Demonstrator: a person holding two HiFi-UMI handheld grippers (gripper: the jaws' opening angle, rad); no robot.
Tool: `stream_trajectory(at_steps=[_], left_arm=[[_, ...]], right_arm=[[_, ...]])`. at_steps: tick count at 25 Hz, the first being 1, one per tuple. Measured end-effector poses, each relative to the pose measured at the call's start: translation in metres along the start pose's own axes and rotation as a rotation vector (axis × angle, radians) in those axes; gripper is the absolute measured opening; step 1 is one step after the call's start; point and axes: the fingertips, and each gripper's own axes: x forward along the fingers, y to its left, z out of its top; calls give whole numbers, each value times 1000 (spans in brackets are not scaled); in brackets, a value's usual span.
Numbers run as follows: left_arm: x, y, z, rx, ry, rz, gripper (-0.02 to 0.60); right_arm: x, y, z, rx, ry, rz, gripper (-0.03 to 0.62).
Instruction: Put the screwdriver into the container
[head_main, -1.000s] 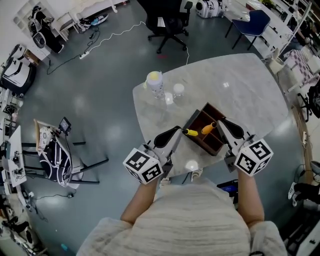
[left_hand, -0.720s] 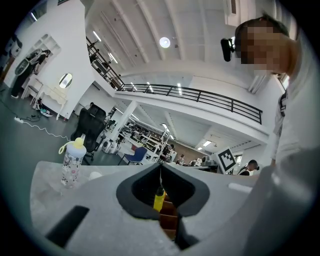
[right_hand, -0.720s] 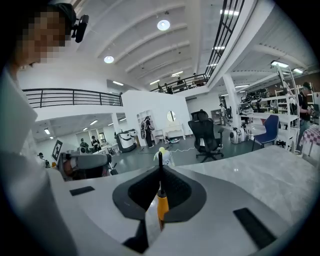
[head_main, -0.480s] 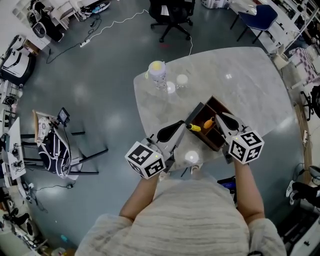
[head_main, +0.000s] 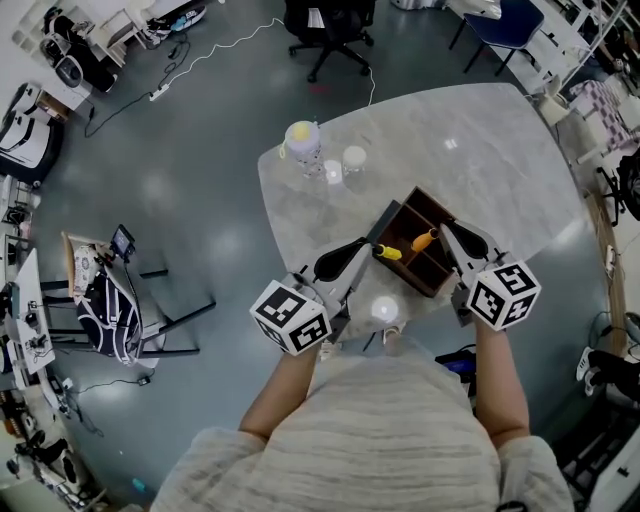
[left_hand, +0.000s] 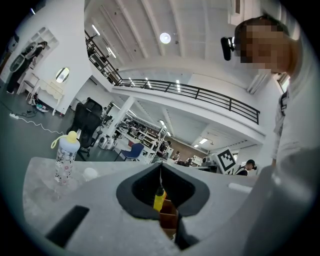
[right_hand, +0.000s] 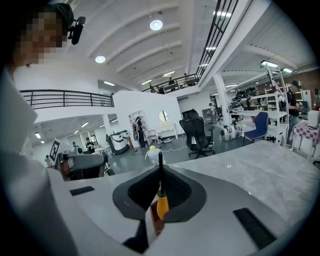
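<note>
Fingers (left_hand: 95, 200) of the left gripper (left_hand: 161, 168) are pressed together on the thin shaft of a yellow screwdriver (left_hand: 159, 199); its handle hangs clear of the tips, above the left edge of the container (left_hand: 169, 222); whether it touches the wood I cannot tell. Right gripper (right_hand: 160, 161) is likewise clamped shut, on the shaft of an orange screwdriver (right_hand: 162, 205); that handle sits just beside a partition wall; in the head view it lies over the middle of the container, right of the yellow one. Both grippers reach in from the near side, one at each side of the container; the container stands by the near edge of the table (head_main: 500, 150). At the far left corner stand a bottle (head_main: 303, 146) and, just right of it, a cup (head_main: 354, 157); both are well apart from the container.
</note>
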Motion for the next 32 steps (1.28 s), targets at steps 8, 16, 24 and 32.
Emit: stream_trajectory(at_steps=[8,16,24,32], left_arm=[[13,-7,-2,5,18,-38,23],[21,-14,-8,5,35,-59,23],[22,-15,-10,2,45,-59,23],[19,-19,-12,-2,47,-53,23]], right_arm=[[-17,-23,1,3,-15,-75,21],[-21,-40,-20,-3,23,-128,21],[-12,-48,-45,-1,69,-155,21],[-1,-50,-69,6,119,-160,21]])
